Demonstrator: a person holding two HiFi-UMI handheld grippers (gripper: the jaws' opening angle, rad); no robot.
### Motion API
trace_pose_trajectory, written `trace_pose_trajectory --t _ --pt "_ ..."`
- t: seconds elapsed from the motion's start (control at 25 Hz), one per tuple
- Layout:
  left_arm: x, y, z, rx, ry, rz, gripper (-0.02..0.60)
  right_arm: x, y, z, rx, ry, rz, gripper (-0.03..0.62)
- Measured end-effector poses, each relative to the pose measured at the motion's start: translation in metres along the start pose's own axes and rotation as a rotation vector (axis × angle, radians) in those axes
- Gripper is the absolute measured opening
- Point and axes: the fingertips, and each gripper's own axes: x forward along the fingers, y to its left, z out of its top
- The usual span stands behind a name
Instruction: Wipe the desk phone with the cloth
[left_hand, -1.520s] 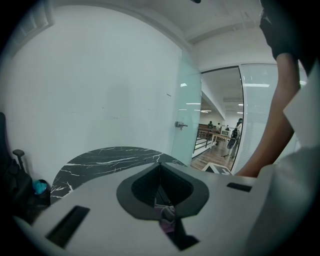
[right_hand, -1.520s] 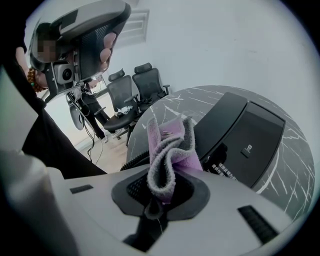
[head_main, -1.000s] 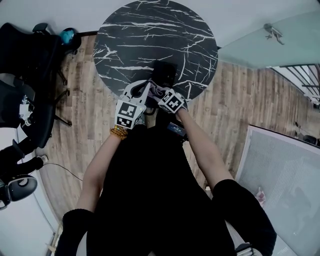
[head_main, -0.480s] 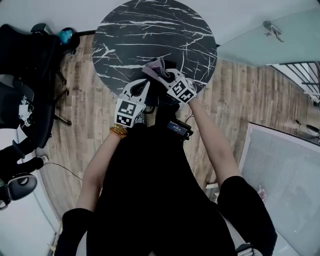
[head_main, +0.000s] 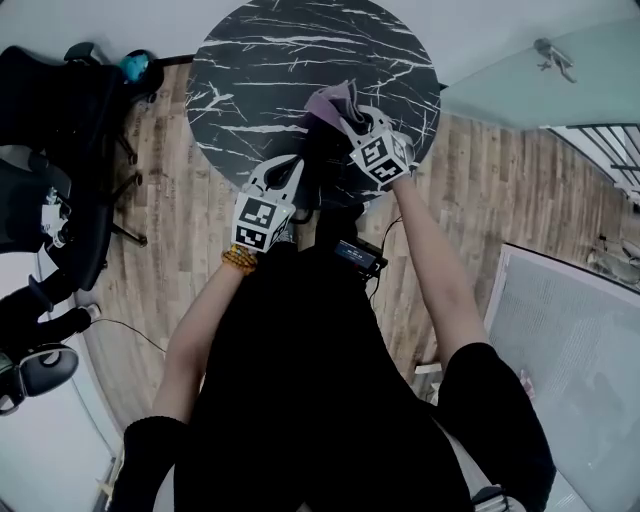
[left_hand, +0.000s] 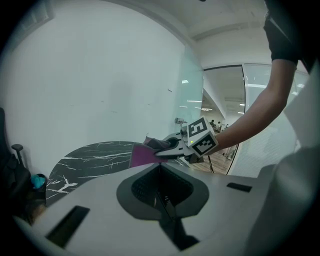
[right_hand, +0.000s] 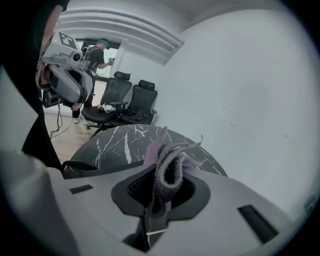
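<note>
The black desk phone (head_main: 322, 162) sits near the front edge of the round black marble table (head_main: 260, 70), mostly hidden between the two grippers. My right gripper (head_main: 346, 112) is held over the table beyond the phone, shut on a bunched purple and grey cloth (head_main: 330, 99). In the right gripper view the cloth (right_hand: 168, 162) sticks up out of the right gripper (right_hand: 161, 186). My left gripper (head_main: 285, 170) stays at the phone's left side, shut, with nothing showing between its jaws (left_hand: 159, 170). The left gripper view shows the right gripper (left_hand: 161, 153) holding the cloth (left_hand: 142, 156).
Black office chairs (head_main: 50, 120) stand left of the table on the wooden floor (head_main: 480, 200). A glass wall (head_main: 520, 80) runs at the right. A coiled cord (right_hand: 75, 165) lies at the table's edge. A person (right_hand: 97, 55) stands in the background.
My right gripper has carried the cloth away from the near edge, up and across to the far side of the phone. The left gripper has barely moved.
</note>
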Motion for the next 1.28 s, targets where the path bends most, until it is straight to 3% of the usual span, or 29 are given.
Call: trace_pose_trajectory --t 0.4,0.68,1.28 --pt "0.022 0.004 0.014 -0.040 -0.013 0.007 0.014 0.010 0.005 -0.019 -0.107 0.060 0.000 0.055" --pt "0.018 -0.005 0.000 -0.032 0.017 -0.010 0.014 0.018 0.021 -0.039 -0.178 0.136 0.046 0.055" --pt "0.019 -0.005 0.000 -0.028 0.007 -0.024 0.014 0.023 0.035 -0.052 0.006 0.183 0.058 0.054"
